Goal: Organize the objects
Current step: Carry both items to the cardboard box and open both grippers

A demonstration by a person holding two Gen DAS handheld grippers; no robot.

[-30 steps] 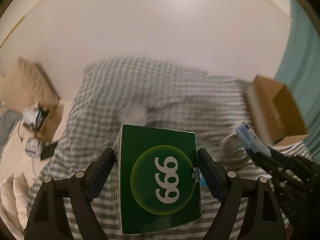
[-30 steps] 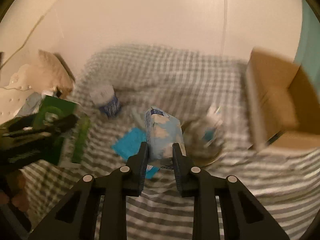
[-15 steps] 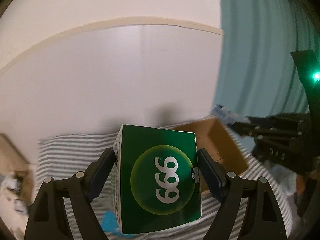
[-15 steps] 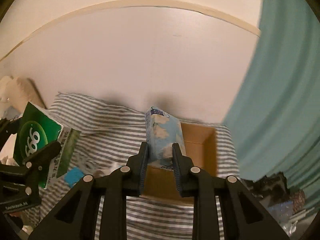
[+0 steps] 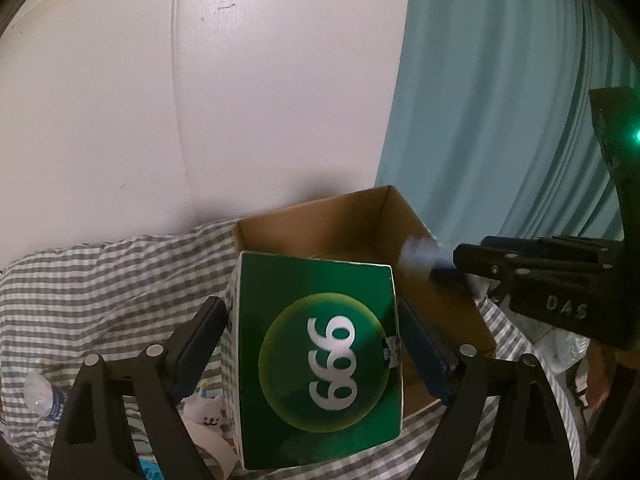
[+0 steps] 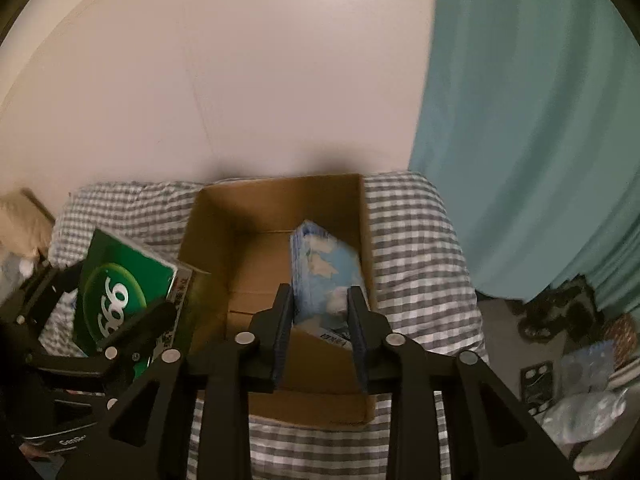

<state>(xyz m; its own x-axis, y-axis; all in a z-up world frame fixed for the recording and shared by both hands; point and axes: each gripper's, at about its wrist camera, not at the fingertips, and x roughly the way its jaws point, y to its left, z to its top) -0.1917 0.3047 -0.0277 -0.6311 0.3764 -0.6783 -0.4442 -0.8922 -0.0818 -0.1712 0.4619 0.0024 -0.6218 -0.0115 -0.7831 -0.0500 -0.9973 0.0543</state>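
My left gripper is shut on a green box marked 999, held just left of an open cardboard box on the checked bed; the green box also shows in the right wrist view. My right gripper hangs over the cardboard box. A light blue tissue pack sits between its jaws, which stand wider than the pack; the pack looks blurred. In the left wrist view the right gripper reaches over the box with the blurred pack at its tip.
A grey-checked bedspread covers the bed. A white wall and a teal curtain stand behind. A plastic bottle and a white cat-face item lie on the bed. Clutter lies on the floor at the right.
Both grippers have moved closer over the cardboard box. The right jaws have widened and the blue tissue pack looks loose between them. The left gripper still grips the green box.
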